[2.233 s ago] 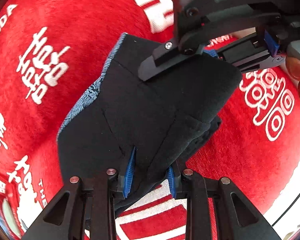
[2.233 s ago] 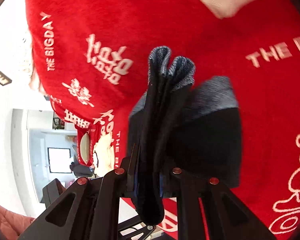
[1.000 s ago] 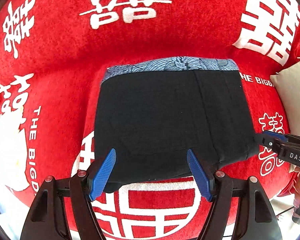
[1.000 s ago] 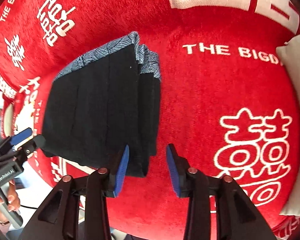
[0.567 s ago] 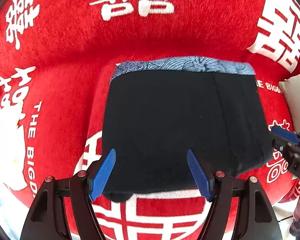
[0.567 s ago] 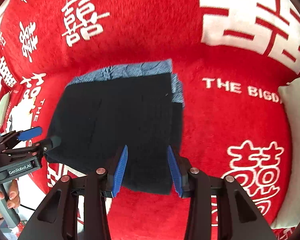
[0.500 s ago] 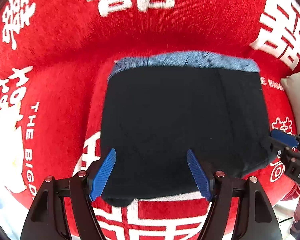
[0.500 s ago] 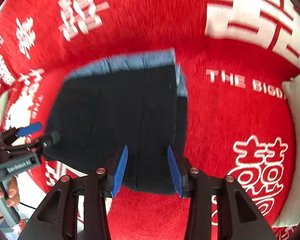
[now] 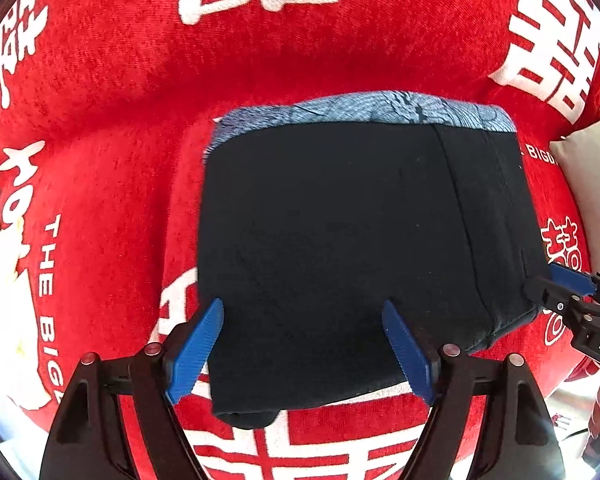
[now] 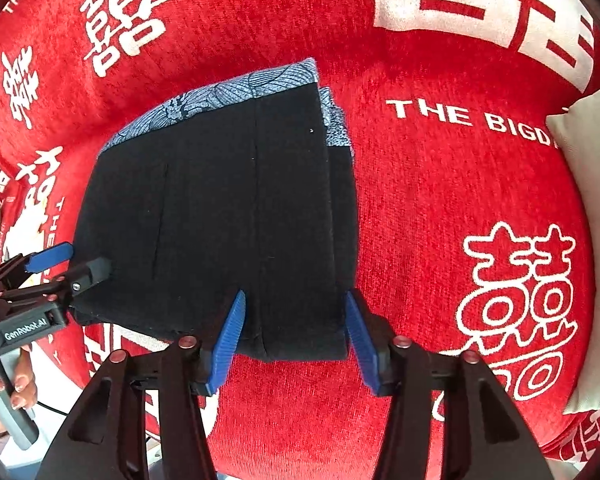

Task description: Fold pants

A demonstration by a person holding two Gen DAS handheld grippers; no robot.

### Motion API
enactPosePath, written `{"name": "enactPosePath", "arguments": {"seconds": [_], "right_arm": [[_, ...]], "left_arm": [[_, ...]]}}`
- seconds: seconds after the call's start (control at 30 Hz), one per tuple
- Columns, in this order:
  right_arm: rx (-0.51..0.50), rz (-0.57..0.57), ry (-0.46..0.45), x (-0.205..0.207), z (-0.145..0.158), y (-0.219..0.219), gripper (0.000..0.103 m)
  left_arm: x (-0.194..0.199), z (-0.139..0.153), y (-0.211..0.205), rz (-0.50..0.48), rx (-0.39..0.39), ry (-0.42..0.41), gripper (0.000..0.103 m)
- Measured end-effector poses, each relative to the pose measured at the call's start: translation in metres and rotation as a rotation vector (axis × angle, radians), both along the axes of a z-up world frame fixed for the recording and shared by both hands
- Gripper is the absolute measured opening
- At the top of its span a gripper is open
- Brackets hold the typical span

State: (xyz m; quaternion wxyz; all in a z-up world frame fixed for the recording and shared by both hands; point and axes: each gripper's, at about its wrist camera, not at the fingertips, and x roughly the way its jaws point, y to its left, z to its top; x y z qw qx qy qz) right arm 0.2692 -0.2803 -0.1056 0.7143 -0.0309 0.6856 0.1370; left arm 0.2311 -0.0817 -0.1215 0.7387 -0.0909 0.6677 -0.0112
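Your black pants (image 9: 352,240) lie folded in a soft, limp stack on the red blanket (image 9: 120,80), patterned waistband (image 9: 364,110) on the far side. Both the left gripper (image 9: 302,350) and right gripper (image 10: 294,340) hang with fingers spread, holding nothing. If you lift, pinch every layer at a near corner, or the stack will likely slump apart.

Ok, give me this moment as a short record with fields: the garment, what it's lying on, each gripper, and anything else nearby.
garment: black pants, folded into a compact rectangle, blue patterned waistband along the far edge
surface: red blanket with white characters and lettering
left gripper: open, nothing held, jaws on either side of the near edge of the pants
right gripper: open, nothing held, at the near right corner of the pants
nearby: beige cushion at the right edge
fold state: looks finished
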Motion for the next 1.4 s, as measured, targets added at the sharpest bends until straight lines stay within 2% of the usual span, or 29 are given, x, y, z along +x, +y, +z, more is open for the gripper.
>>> {"name": "enactPosePath", "arguments": {"seconds": [0.2,0.37,0.57,0.7,0.8,0.9,1.0,1.27,1.4], "right_arm": [[-0.018,0.008,-0.013,0.005,0.005,-0.005,0.063],[0.005,-0.017,-0.006,0.013,0.005,-0.014,0.067],[0.079,-0.085,0.032,0.023,-0.001,-0.034,0.071],[0.145,-0.135,0.054,0.032,-0.006,-0.044,0.072],[0.217,-0.18,0.081,0.042,-0.011,-0.055,0.072],[0.284,-0.219,0.137,0.051,-0.027,-0.061,0.072],[0.306,-0.231,0.169,0.058,-0.04,-0.065,0.072],[0.441,-0.206,0.232,0.072,-0.061,-0.061,0.073],[0.49,-0.189,0.261,0.075,-0.067,-0.064,0.073]], "left_arm": [[0.008,0.005,0.022,0.022,0.005,-0.014,0.082],[0.014,-0.003,0.04,0.04,0.004,-0.009,0.082],[0.017,-0.016,0.062,0.104,-0.049,0.014,0.082],[0.022,-0.022,0.072,0.088,-0.08,0.009,0.082],[0.028,-0.031,0.073,0.068,-0.121,0.04,0.082],[0.029,-0.032,0.075,0.06,-0.14,0.033,0.082],[0.031,-0.03,0.078,0.057,-0.155,0.021,0.082],[0.039,-0.056,0.092,0.09,-0.355,0.079,0.082],[0.041,-0.064,0.094,0.101,-0.422,0.09,0.082]]}}
